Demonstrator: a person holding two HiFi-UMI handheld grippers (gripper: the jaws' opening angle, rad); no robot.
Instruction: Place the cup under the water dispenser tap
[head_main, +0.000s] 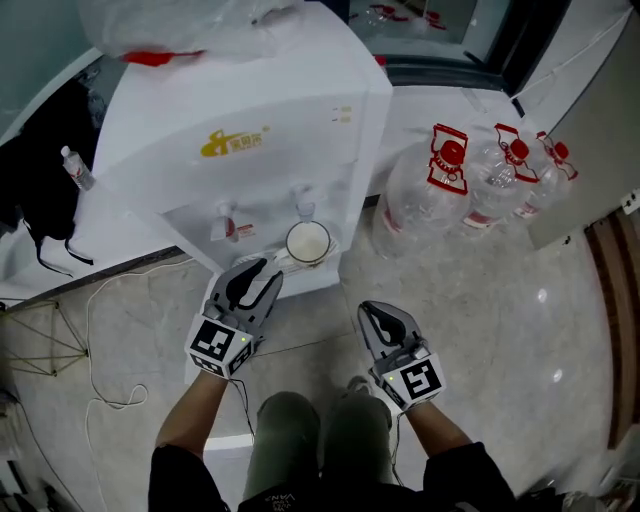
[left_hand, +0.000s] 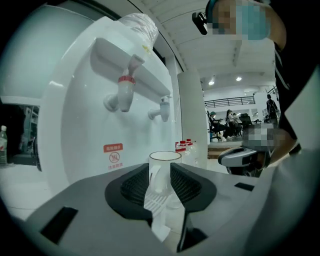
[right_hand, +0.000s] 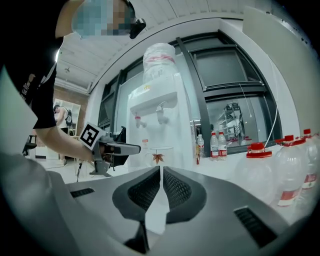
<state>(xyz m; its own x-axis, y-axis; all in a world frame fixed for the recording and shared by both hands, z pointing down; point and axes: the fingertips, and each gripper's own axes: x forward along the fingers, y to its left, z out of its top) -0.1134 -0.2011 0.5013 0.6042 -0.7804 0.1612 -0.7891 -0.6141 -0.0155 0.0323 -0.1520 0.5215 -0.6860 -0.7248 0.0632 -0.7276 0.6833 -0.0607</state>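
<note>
The left gripper (head_main: 275, 265) has its jaws partly spread, and they appear to pinch the cup (head_main: 307, 242) between their tips; the left gripper view shows the clear wall of the cup standing in the gap between the ribbed pads. The cup is already at the water dispenser (head_main: 250, 110), over the drip tray (head_main: 328, 264) and about below the plain white tap (head_main: 303, 208), while the red-ringed tap (head_main: 228, 222) is further to the left. I cannot tell whether the foot of the cup rests fully on the tray. The right gripper (head_main: 372, 312) is held back from the dispenser, with its jaws pressed together and nothing between them. I judge that the placing is almost finished and that the danger is now in the release. The cup is smooth and is held only at the tips of the jaws, so it may slip or turn. If the jaws open while the cup is not seated, it may drop and fall over. If the gripper pulls back before the jaws are wide enough, a pad may drag the cup away from the tap.
</note>
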